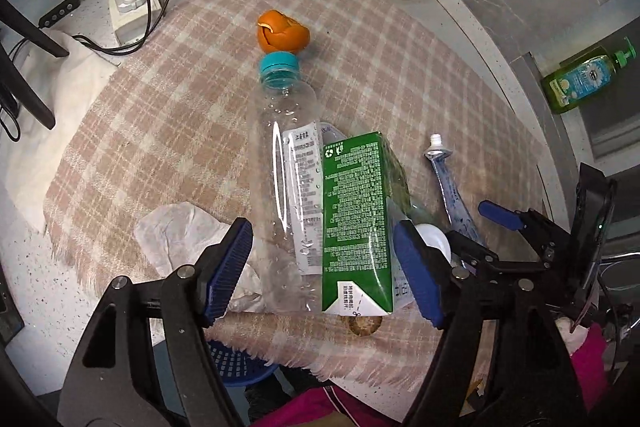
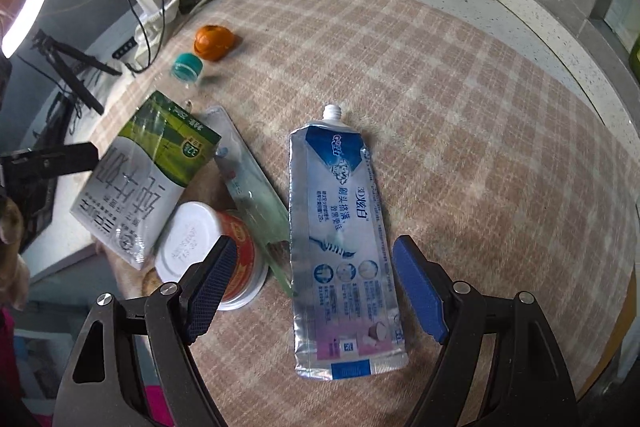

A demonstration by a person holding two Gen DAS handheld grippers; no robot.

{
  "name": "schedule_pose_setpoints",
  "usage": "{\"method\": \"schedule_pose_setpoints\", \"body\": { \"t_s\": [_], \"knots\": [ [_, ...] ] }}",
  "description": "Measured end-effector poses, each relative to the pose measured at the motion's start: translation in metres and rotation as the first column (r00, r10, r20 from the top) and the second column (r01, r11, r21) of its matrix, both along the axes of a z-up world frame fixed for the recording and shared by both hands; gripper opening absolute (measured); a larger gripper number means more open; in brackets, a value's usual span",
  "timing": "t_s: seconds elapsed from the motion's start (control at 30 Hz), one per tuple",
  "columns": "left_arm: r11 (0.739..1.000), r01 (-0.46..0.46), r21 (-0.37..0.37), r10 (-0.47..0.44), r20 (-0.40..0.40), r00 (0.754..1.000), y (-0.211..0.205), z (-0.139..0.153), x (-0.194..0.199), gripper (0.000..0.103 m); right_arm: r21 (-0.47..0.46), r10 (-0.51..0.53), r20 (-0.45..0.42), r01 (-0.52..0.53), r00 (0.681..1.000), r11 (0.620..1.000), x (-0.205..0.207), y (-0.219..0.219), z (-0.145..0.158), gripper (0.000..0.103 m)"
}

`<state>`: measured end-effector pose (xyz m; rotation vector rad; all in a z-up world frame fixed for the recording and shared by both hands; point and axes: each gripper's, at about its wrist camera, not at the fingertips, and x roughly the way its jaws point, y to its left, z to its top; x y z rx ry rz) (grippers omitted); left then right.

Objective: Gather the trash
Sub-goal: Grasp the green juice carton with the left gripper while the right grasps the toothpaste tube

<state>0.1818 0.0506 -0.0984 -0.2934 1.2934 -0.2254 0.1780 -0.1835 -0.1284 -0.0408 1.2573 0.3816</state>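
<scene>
Green carton [image 1: 356, 223] lay at lower centre between the wide-open, empty left tool [image 1: 324, 271]; light and crushable, best gripped across its flat sides.

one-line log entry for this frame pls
left gripper: open, straddling plastic bottle and green carton | right gripper: open, straddling toothpaste tube | nothing gripped | orange peel untouched
</scene>
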Motion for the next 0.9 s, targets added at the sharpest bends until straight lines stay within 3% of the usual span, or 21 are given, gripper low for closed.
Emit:
{"method": "schedule_pose_setpoints", "body": {
  "t_s": [0.17, 0.57, 0.73, 0.9],
  "knots": [
    [0.997, 0.045, 0.056, -0.044, -0.009, 0.999, -0.015, -0.004, 0.001, 0.075, -0.032, -0.002, -0.016, 0.002, 1.000, 0.999, 0.008, 0.001, -0.009, 0.080],
    [0.999, 0.047, 0.020, -0.046, -0.045, 0.998, -0.032, -0.012, 0.009, 0.074, -0.019, -0.011, -0.049, 0.010, 0.999, 1.000, 0.016, 0.002, -0.021, 0.080],
    [0.997, 0.073, 0.026, -0.073, -0.018, 0.997, -0.044, -0.003, 0.010, 0.047, 0.010, -0.023, -0.040, 0.023, 0.999, 1.000, 0.018, -0.003, -0.021, 0.077],
    [0.995, 0.083, 0.058, -0.084, 0.014, 0.996, -0.054, 0.000, 0.010, 0.047, 0.014, -0.041, -0.053, 0.042, 0.998, 0.999, 0.020, -0.010, -0.022, 0.059]
  ]
}}
